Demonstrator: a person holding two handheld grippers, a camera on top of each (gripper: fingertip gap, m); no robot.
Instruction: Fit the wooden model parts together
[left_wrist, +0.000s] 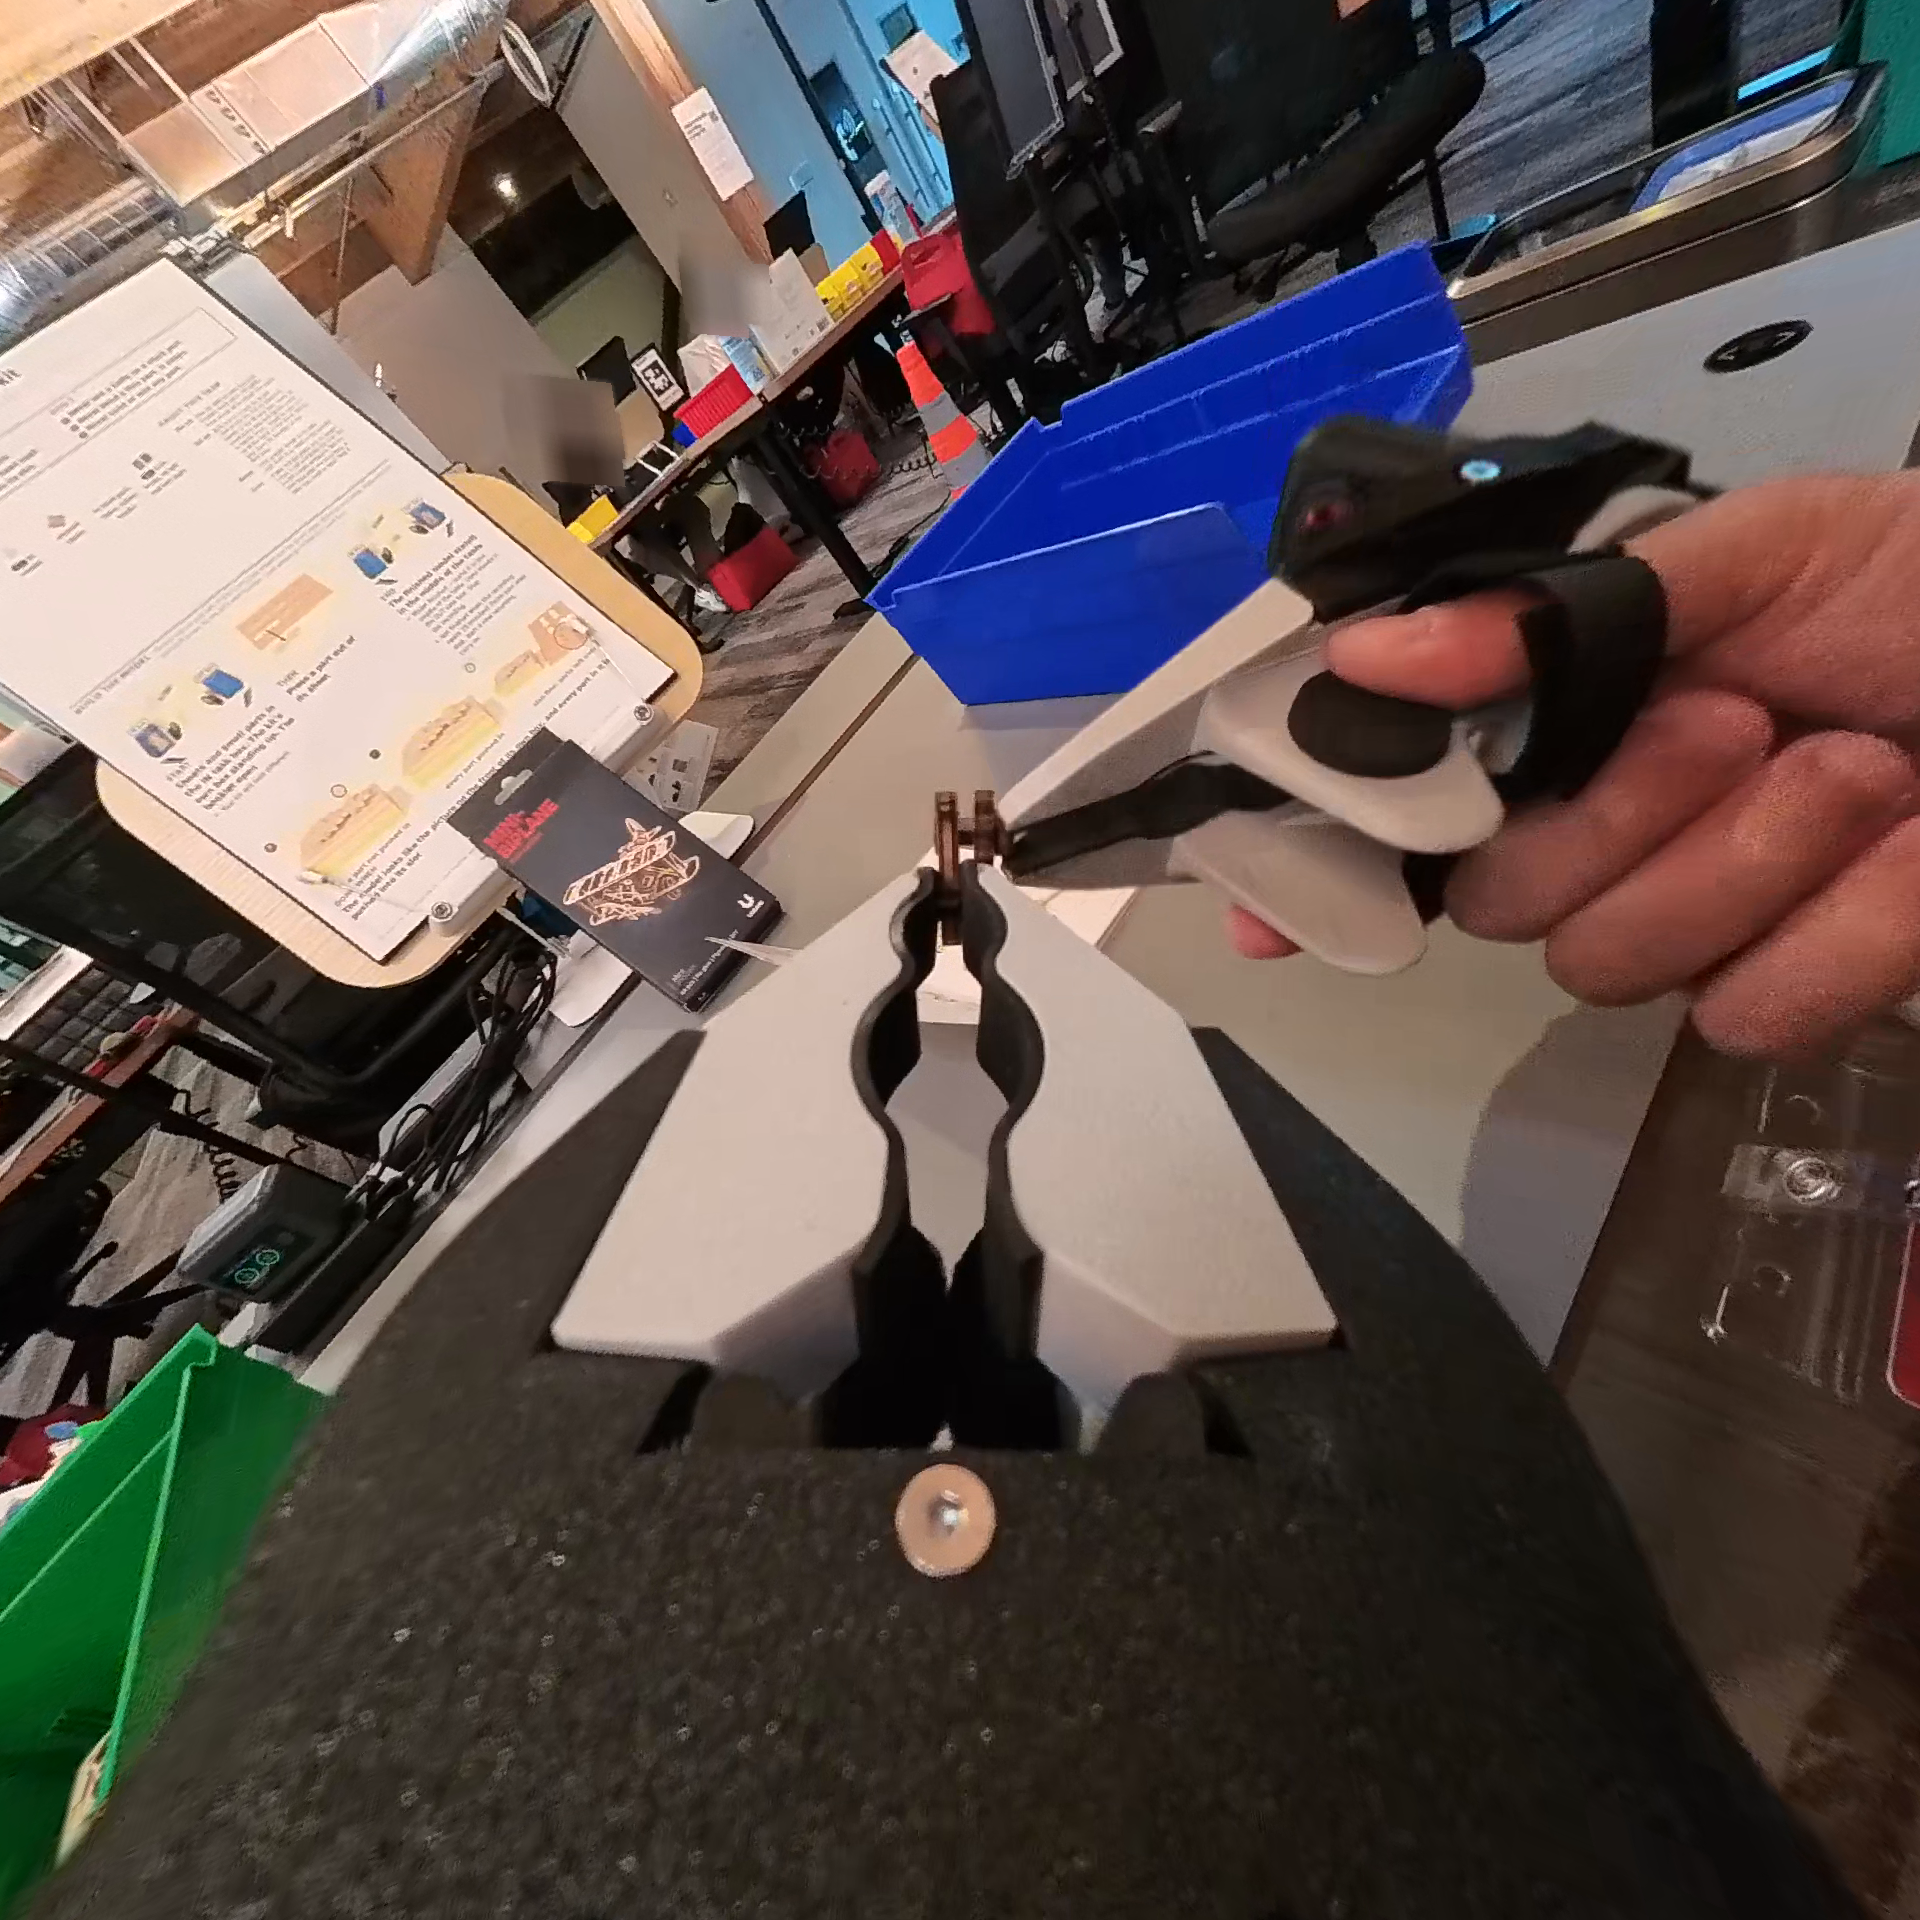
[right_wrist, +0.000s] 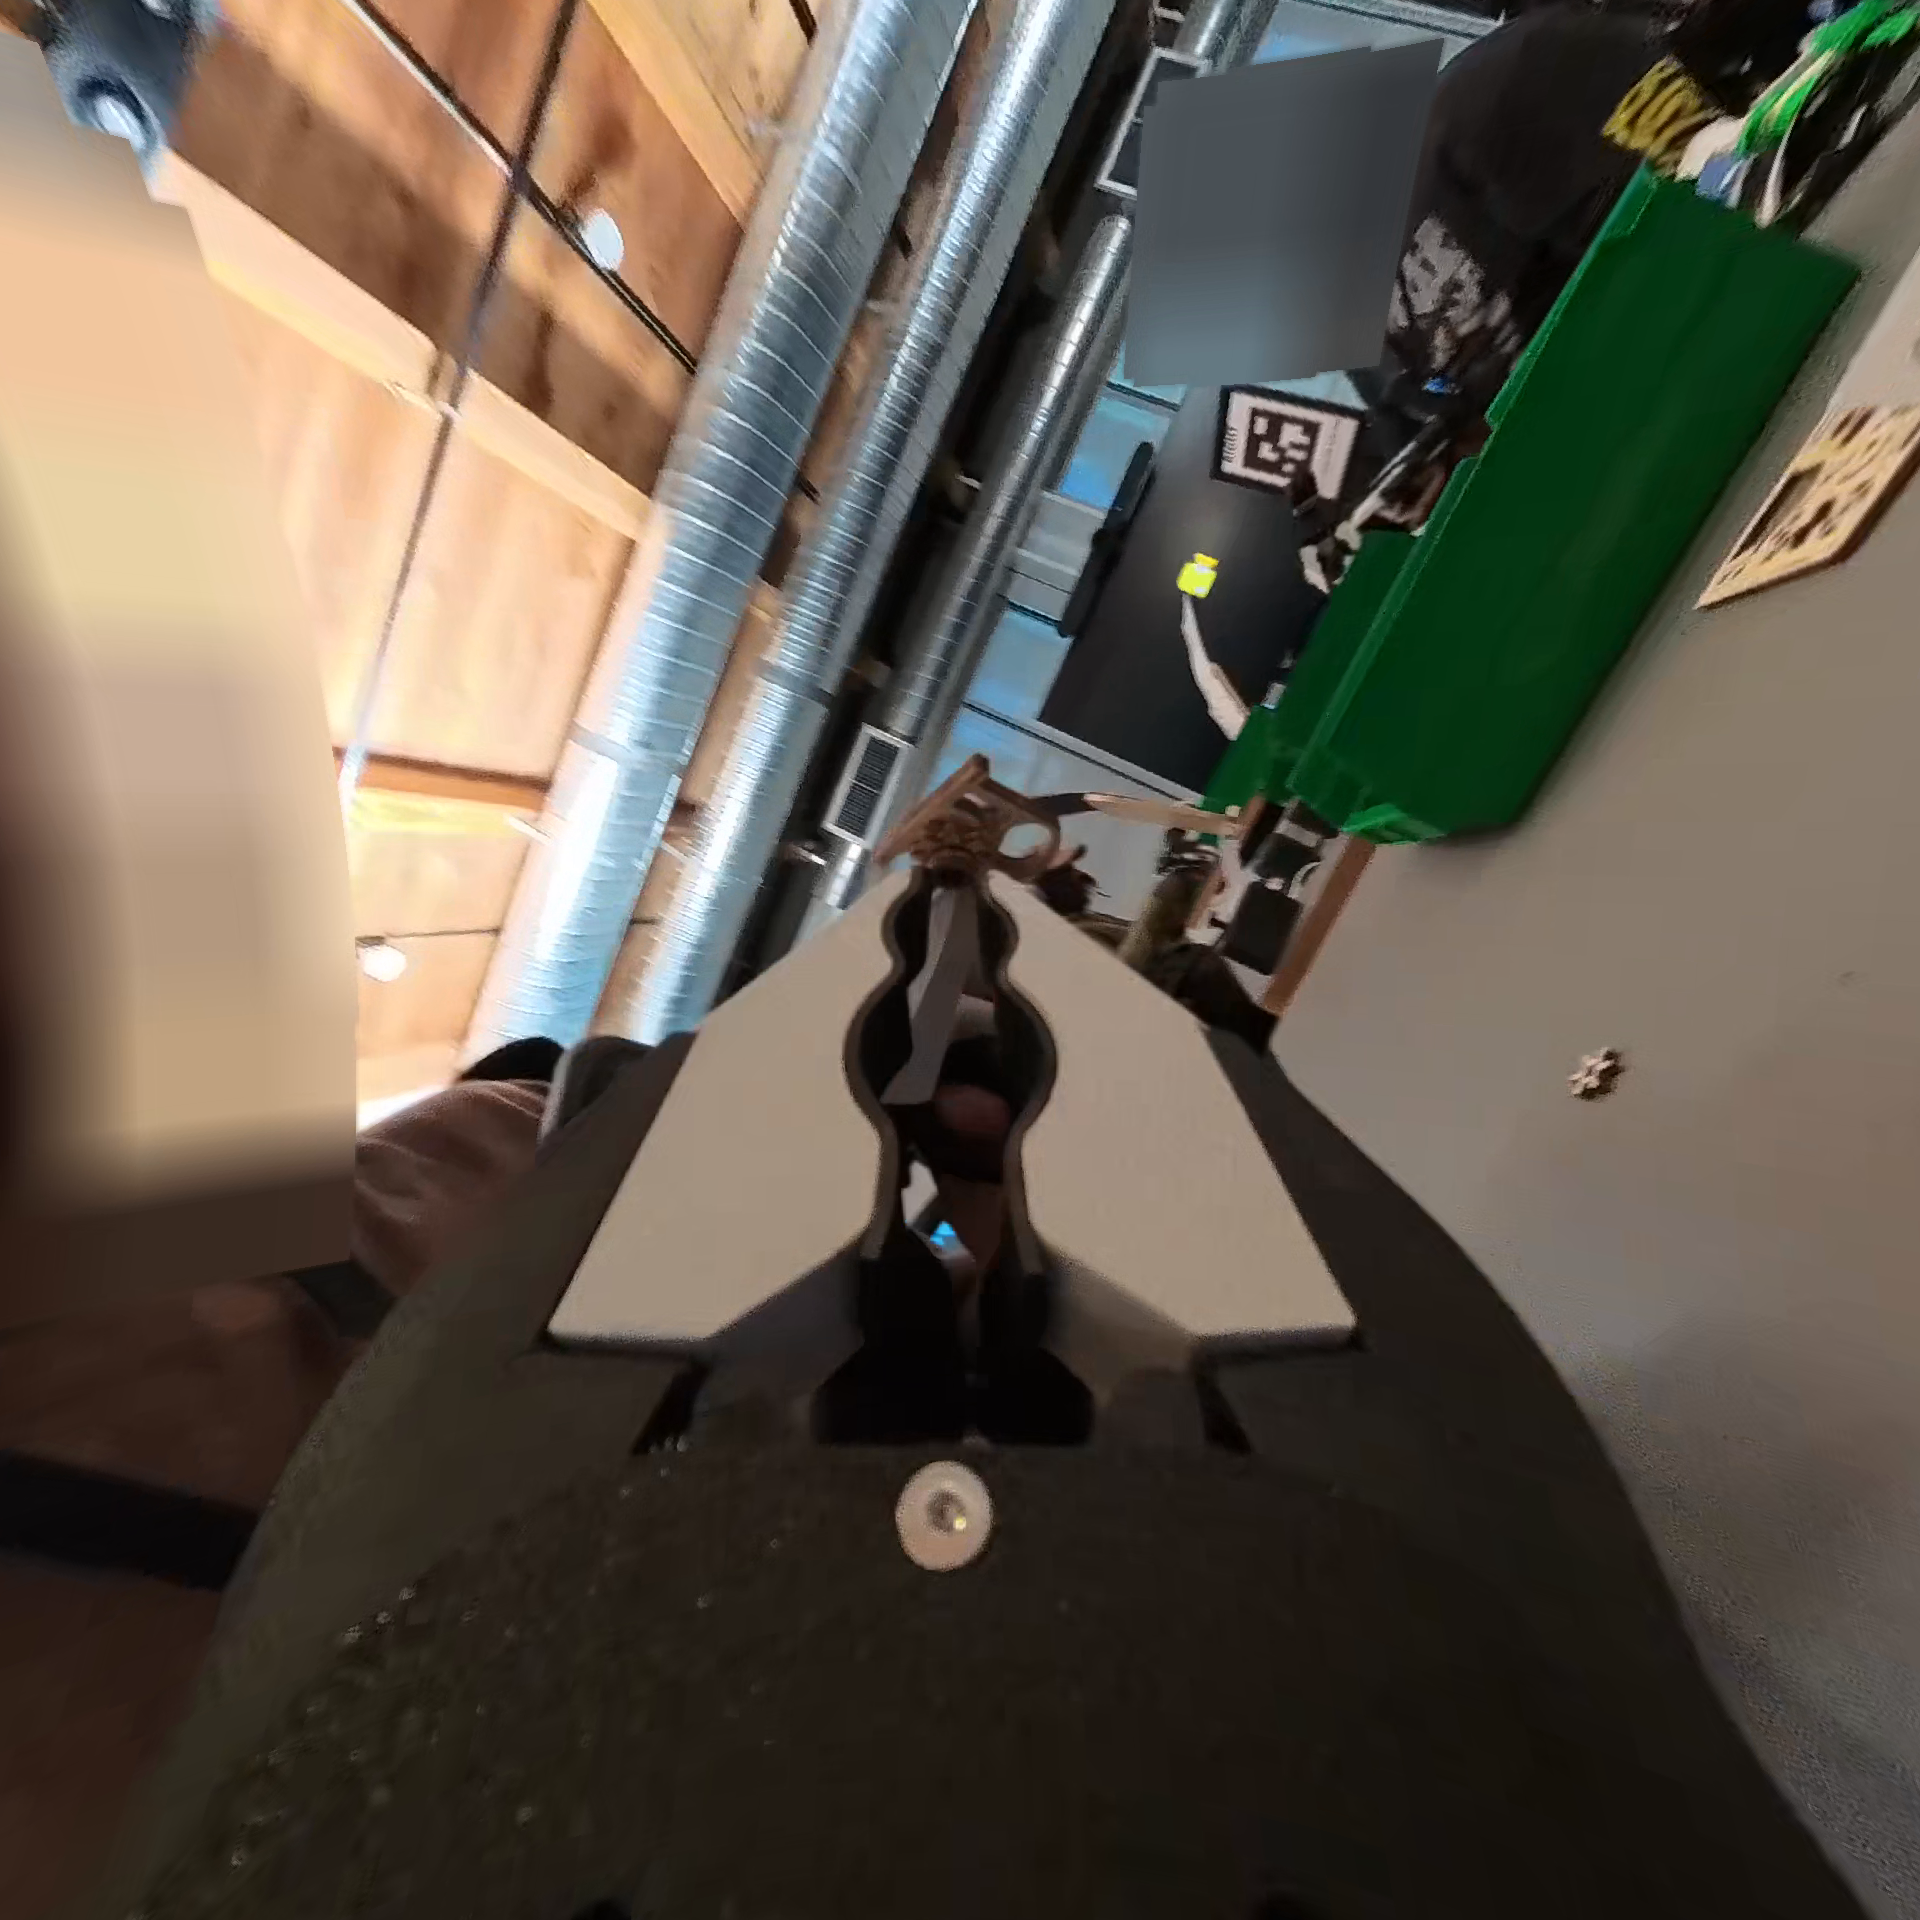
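Nearest, in the left wrist view, the left claw (left_wrist: 954, 896) is clamped on a small wooden wheel-and-axle piece (left_wrist: 964, 847), held above the counter (left_wrist: 1299, 1039). The right claw (left_wrist: 1013, 844) meets it from the side – pinched shut on the same little assembly, with a hand (left_wrist: 1683, 758) squeezing it. That joint looks nearly seated. Farther off, a loose gear-like wooden part (right_wrist: 1596, 1070) and a wooden parts sheet (right_wrist: 1829, 499) lie on the counter – so plenty seems left. Beyond stand the blue bin (left_wrist: 1195, 520) and green bin (right_wrist: 1558, 582).
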